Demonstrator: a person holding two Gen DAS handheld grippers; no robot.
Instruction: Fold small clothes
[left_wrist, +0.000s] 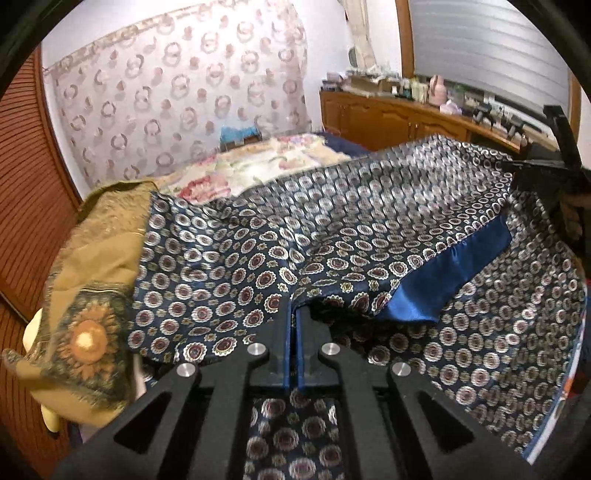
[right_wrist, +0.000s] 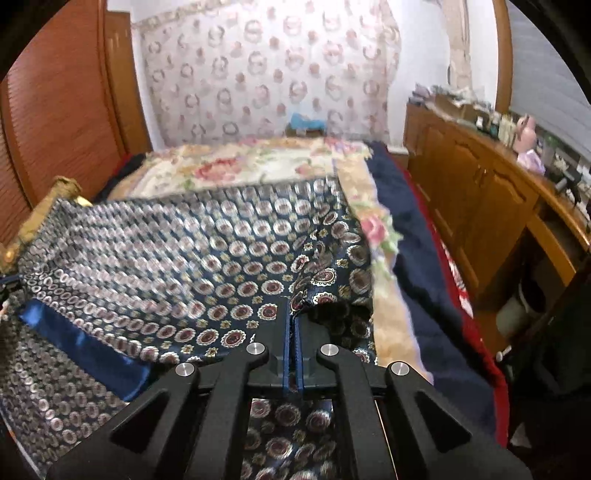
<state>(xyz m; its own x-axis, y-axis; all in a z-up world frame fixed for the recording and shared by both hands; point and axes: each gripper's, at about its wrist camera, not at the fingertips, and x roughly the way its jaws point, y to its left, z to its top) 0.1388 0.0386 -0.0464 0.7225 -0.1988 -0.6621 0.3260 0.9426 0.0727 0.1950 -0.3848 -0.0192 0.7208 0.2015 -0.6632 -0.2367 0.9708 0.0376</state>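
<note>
A navy scarf with red and white medallions and a plain blue border hangs stretched between both grippers above the bed. My left gripper is shut on its edge. My right gripper is shut on another edge of the same scarf. The right gripper also shows in the left wrist view, at the far right. Part of the cloth droops below both grippers.
A mustard scarf with a sunflower print lies at the left. The bed has a floral cover and a navy blanket. A wooden cabinet with clutter stands at the right; a wooden door at the left.
</note>
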